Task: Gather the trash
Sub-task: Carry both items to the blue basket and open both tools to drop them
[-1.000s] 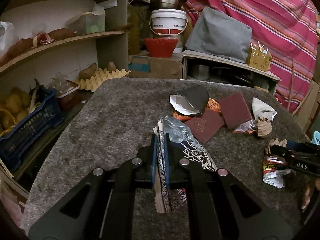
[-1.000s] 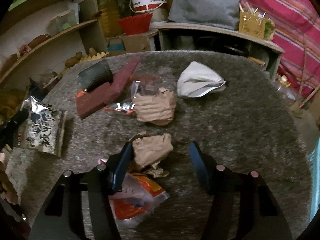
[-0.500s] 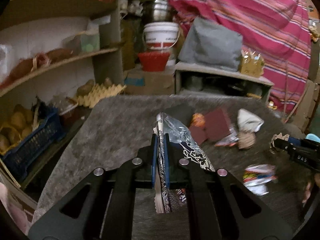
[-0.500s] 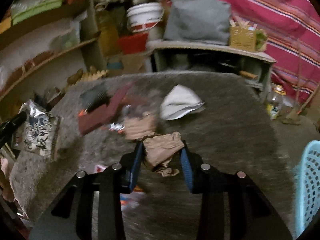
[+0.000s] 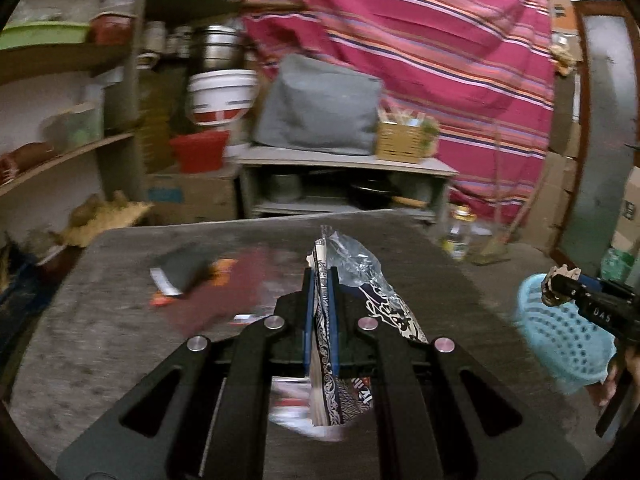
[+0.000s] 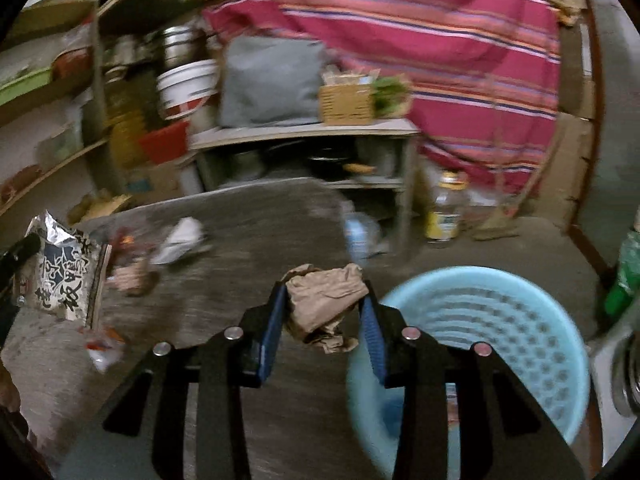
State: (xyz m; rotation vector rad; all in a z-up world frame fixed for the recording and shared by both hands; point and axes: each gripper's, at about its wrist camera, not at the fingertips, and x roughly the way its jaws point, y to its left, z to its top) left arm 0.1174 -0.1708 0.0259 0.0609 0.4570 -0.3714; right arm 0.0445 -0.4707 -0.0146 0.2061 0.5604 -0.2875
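Your left gripper [image 5: 320, 280] is level above the table [image 5: 100, 340], jaws pressed flat on a printed wrapper [image 5: 384, 308] that sticks out ahead of and below the tips. Your right gripper [image 6: 324, 308] is raised off the table edge, jaws narrowed onto a crumpled brown paper [image 6: 324, 300] between the pads. The blue basket [image 6: 500, 320] sits just right of and below those jaws.

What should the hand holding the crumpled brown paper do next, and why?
Probably carry it a little further right, over the blue basket, then open. The right gripper is shut on the crumpled brown paper, which hangs above the table edge beside the basket's rim, not yet over its opening. Letting go now might drop it outside.
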